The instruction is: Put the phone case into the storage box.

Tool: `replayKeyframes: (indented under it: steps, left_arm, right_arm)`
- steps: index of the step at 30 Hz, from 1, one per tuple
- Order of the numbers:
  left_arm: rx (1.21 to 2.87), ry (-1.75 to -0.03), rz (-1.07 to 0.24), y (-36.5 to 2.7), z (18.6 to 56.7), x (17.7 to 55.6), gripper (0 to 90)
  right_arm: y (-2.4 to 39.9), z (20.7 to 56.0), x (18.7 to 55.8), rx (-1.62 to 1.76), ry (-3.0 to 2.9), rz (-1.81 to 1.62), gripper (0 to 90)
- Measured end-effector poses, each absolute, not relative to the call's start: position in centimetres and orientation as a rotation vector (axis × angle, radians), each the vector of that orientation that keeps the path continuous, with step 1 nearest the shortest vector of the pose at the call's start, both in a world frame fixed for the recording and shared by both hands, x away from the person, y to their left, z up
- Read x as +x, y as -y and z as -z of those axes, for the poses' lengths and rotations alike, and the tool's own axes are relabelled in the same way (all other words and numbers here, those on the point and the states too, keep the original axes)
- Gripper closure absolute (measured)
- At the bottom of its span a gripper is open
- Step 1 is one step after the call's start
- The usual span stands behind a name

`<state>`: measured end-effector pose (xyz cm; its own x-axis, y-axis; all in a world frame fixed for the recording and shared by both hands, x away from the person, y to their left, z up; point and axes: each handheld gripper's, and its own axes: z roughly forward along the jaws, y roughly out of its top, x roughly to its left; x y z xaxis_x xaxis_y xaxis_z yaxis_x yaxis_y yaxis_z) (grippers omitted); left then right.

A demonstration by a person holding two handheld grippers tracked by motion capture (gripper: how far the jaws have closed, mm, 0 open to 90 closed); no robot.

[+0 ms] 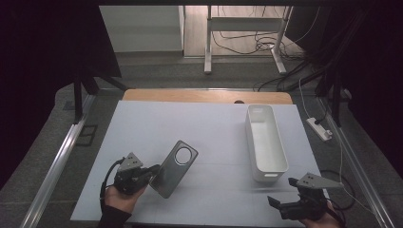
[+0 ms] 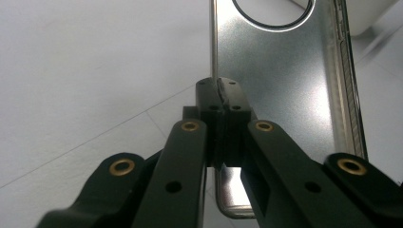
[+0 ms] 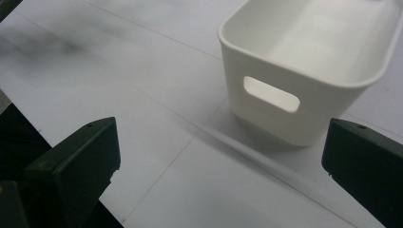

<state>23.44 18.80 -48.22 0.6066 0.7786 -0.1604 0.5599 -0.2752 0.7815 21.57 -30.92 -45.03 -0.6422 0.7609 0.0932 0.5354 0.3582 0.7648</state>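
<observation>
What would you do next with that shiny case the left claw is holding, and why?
Probably carry it right, toward the white bin. The left gripper is shut on the edge of the case, which is tilted up off the table; the bin looks empty, and the right gripper waits open beside it.

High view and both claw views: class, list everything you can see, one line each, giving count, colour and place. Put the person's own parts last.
Phone case: one, silvery grey with a round cut-out, lifted at a tilt over the near left of the mat, pinched at one edge by the left claw.
Bin: one, white, long and empty, with a handle slot in its near end, on the right of the mat.
Mat: one, pale grey-white, covering the table.
Table: one, wooden edge showing at the far side.
Power strip: one, white, on the floor to the right.
Left claw: one, black, shut on the phone case.
Right claw: one, black, open, near the bin's near end.
Hands: two, at the bottom edge.
</observation>
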Motion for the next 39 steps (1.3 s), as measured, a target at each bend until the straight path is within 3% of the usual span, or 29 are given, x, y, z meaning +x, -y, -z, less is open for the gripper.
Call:
replayKeyframes:
  steps: [39]
  left_arm:
    - [1.982,-0.989,-0.291,-16.6,47.9,23.1,89.0]
  right_arm:
    - [25.2,42.8,26.4,1.048,-2.474,-1.267,0.0]
